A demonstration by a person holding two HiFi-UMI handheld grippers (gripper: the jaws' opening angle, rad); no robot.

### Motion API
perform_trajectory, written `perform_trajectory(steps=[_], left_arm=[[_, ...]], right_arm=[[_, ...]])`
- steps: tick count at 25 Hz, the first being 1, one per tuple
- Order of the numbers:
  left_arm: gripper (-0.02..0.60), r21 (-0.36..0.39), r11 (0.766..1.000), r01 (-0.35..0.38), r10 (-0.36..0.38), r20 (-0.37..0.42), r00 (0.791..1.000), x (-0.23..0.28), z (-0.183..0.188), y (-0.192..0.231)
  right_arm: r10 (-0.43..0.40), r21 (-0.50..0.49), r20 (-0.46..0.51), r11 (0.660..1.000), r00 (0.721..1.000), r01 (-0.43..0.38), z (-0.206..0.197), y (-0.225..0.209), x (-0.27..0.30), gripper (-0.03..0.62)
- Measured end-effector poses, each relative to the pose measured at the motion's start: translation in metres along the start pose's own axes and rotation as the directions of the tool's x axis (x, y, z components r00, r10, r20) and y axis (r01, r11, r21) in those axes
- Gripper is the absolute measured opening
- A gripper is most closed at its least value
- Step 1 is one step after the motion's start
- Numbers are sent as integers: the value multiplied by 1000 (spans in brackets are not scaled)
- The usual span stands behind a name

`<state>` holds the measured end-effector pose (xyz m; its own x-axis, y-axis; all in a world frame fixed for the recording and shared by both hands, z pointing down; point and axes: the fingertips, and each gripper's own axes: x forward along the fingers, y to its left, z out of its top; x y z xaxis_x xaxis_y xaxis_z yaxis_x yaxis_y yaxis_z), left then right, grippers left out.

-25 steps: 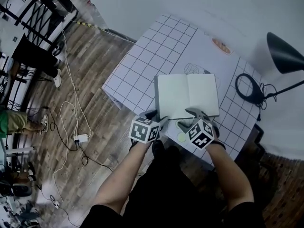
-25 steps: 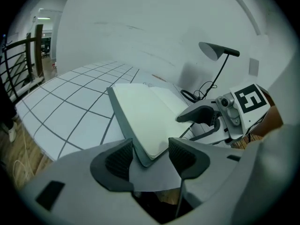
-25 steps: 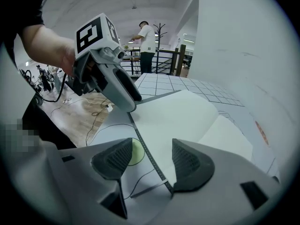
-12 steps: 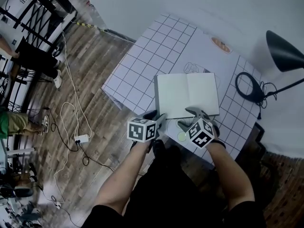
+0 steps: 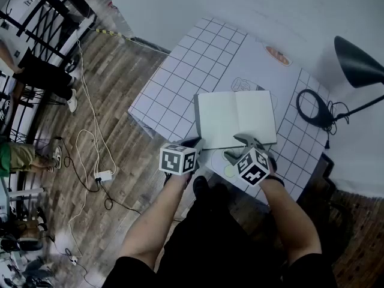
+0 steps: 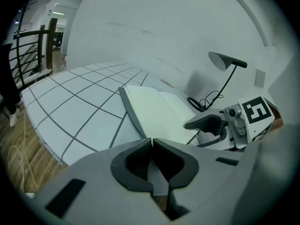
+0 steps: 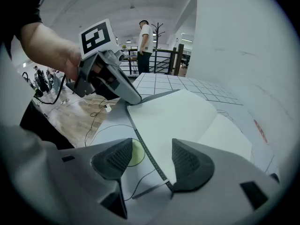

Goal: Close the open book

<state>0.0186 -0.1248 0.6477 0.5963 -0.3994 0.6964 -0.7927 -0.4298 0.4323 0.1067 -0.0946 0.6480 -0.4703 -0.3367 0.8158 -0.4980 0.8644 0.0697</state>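
Your right gripper [image 7: 150,165] holds its jaws apart astride the open book's [image 7: 187,114] near edge; a yellow-green dot [image 7: 136,154] lies just beside the book.

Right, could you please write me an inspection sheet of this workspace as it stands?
Surface: white table with a grid mat.
Job's things: book lies open, blank pages up.
Clutter: desk lamp at the right.
Grippers: left gripper jaws have just closed together at the book's near-left corner, pinch on the cover unclear; right gripper open over the near edge.
Cables: black coil on the table; white power strip with leads on the floor.
Surroundings: wooden floor, black railing, person standing beyond.
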Motion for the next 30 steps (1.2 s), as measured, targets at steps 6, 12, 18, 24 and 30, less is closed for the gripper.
perform_trajectory(steps=[6,12,18,24,30], left_arm=[[17,-29,999,28,-27,38,999,-6,6,-3],[17,-59,996,71,-66,70,995,-14,14,-9],[17,-42,994,98,-94,90,991,-22,29,-21],[17,-26,994,111,-108,103,989,-28,39,-32],[18,-19,994,106,-104,103,989,-29,41,-32]], right_arm=[[-10,17,8,1000,1000,9,2,0,-2,252],[-28,-11,72,1000,997,29,16,8,-7,252],[-12,-54,156,998,988,21,45,30,-3,252],[-42,-58,142,997,989,51,57,38,12,255],[-130,-100,109,985,985,141,58,21,11,127]])
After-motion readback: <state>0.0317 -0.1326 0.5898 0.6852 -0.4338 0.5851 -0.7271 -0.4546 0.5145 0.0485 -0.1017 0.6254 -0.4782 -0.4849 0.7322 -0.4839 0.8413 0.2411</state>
